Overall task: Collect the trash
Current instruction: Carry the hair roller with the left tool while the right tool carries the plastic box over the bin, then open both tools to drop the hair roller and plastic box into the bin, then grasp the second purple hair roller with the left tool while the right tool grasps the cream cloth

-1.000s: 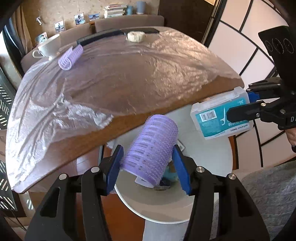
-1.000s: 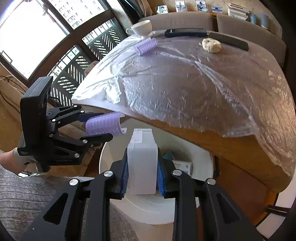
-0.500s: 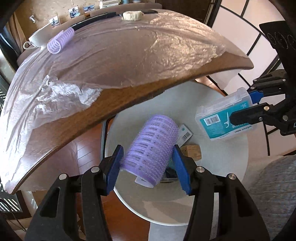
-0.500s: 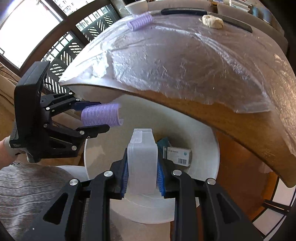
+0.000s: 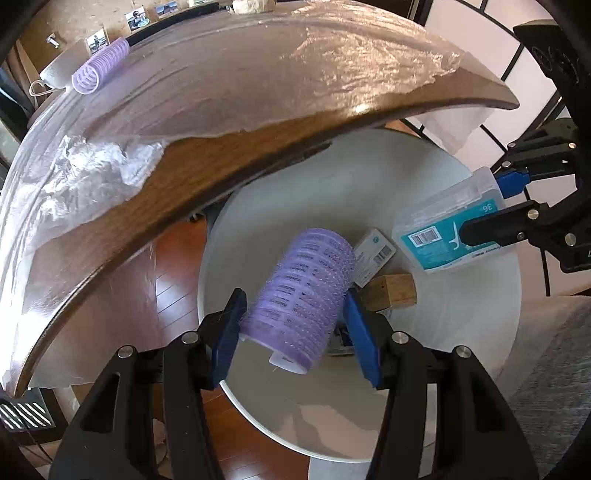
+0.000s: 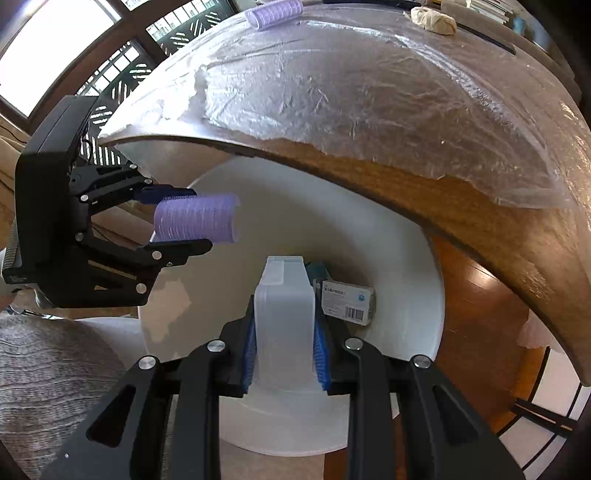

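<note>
Holding both items over the white bin (image 5: 480, 332) beside the desk (image 5: 229, 173). Left gripper (image 5: 295, 314) fingers are closed partway on the purple hair roller (image 5: 303, 295), pinched across its barrel. Right gripper (image 6: 284, 343) fingers are clamped on the narrow sides of the clear floss-pick box (image 6: 284, 314). Roller looks light, hollow and bristly, so it grips well but may squash; mid-barrel hold suits it. Box looks stiff, smooth, light and likely slippery; flat sides are the place to hold. Bin already has a small carton (image 6: 347, 302) and wooden block (image 5: 391, 291). Second roller (image 5: 99, 70) and a crumpled wad (image 6: 434, 20) sit on the plastic-covered desk.
</note>
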`<state>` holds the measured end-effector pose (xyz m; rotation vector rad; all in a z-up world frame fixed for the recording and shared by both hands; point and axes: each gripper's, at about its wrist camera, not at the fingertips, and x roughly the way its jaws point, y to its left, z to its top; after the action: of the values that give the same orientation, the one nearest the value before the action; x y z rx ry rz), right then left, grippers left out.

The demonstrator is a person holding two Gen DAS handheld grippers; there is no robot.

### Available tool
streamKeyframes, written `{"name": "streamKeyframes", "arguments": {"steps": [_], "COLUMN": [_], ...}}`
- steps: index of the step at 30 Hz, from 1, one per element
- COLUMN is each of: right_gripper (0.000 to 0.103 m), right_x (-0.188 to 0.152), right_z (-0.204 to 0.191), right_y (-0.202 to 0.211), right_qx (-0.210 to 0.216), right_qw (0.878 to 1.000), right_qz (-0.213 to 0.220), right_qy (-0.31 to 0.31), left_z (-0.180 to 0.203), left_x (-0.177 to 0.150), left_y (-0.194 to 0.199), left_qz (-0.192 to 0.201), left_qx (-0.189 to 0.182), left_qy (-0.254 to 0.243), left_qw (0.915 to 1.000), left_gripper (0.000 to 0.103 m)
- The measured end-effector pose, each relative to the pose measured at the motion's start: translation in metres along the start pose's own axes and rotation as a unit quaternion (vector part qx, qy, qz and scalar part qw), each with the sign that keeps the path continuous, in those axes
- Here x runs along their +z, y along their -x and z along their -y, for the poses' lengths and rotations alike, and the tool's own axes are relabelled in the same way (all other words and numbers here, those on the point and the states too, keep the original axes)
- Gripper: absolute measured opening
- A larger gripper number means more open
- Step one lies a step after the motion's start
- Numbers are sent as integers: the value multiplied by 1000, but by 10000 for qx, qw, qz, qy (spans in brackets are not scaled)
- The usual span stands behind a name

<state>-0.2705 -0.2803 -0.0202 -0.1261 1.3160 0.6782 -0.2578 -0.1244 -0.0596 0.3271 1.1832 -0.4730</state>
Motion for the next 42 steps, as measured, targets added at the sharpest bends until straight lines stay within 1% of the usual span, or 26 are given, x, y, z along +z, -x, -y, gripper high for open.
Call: {"name": "streamKeyframes", "arguments": {"steps": [9,13,14,15,16,17,18,21,25,26,27,28,29,30,31,32,33,34,35,36,37,38,40,42], "right_gripper": [26,26,30,38,42,51,57,64,68,69,72,76,85,93,96,99,99,99,99,99,99,99,99,99], "right_x": [3,2,2,2,5,5,5,8,13,14,15,17,20,24,28,36,42,53,58,68,81,86,109,131], "right_z": [-2,1,2,3,-1,-1,-1,0,-4,-6,-9,-13,-17,-18,-20,-20,-19,-14,-12,-5,3,12,29,43], "right_y": [-19,-26,-28,-29,-26,-26,-24,-19,0,11,22,37,55,72,86,103,117,128,131,134,134,136,127,115], "right_qx": [-125,-273,-302,-285,-292,-330,-349,-395,-414,-396,-385,-379,-419,-507,-613,-825,-1090,-1446,-1596,-1768,-1864,-1855,-1809,-1602], "right_qw": [9998,9994,9993,9994,9993,9993,9992,9991,9990,9988,9985,9978,9958,9929,9891,9819,9733,9604,9538,9449,9394,9386,9401,9468], "right_qz": [-121,-197,-205,-215,-202,-165,-143,-83,122,256,387,547,802,1060,1319,1689,2017,2380,2544,2746,2850,2876,2831,2707], "right_qy": [91,56,15,-38,-73,-112,-127,-158,-143,-94,-36,36,132,197,233,213,130,-28,-113,-243,-386,-443,-574,-685], "left_z": [6,7,9,11,11,11,10,8,4,4,3,3,3,1,-2,-7,-14,-20,-29,-39,-48,-61,-77,-96], "left_x": [-2,1,1,1,1,1,0,0,3,4,6,9,14,19,24,31,38,44,52,62,69,80,95,109], "left_y": [-17,-18,-22,-26,-27,-28,-29,-30,-20,-11,-4,12,26,47,59,78,93,103,110,112,111,108,98,87], "left_qz": [-138,-218,-283,-329,-361,-370,-375,-411,-371,-321,-263,-87,89,384,616,993,1354,1621,1817,1909,1942,1922,1905,1847], "left_qx": [46,27,15,33,59,56,49,32,36,32,10,-63,-106,-123,-64,138,392,596,800,959,1020,1091,1200,1299], "left_qy": [-82,-141,-160,-160,-145,-127,-108,-22,34,36,34,5,-35,-88,-99,-59,17,93,192,305,381,498,626,753], "left_qw": [9999,9997,9995,9993,9992,9992,9992,9991,9993,9995,9996,9999,9999,9991,9980,9949,9900,9849,9799,9764,9749,9740,9723,9713], "left_gripper": [55,57,59,63,66,69,70,71,71,71,71,71,71,73,79,95,102,102,102,102,102,102,102,102]}}
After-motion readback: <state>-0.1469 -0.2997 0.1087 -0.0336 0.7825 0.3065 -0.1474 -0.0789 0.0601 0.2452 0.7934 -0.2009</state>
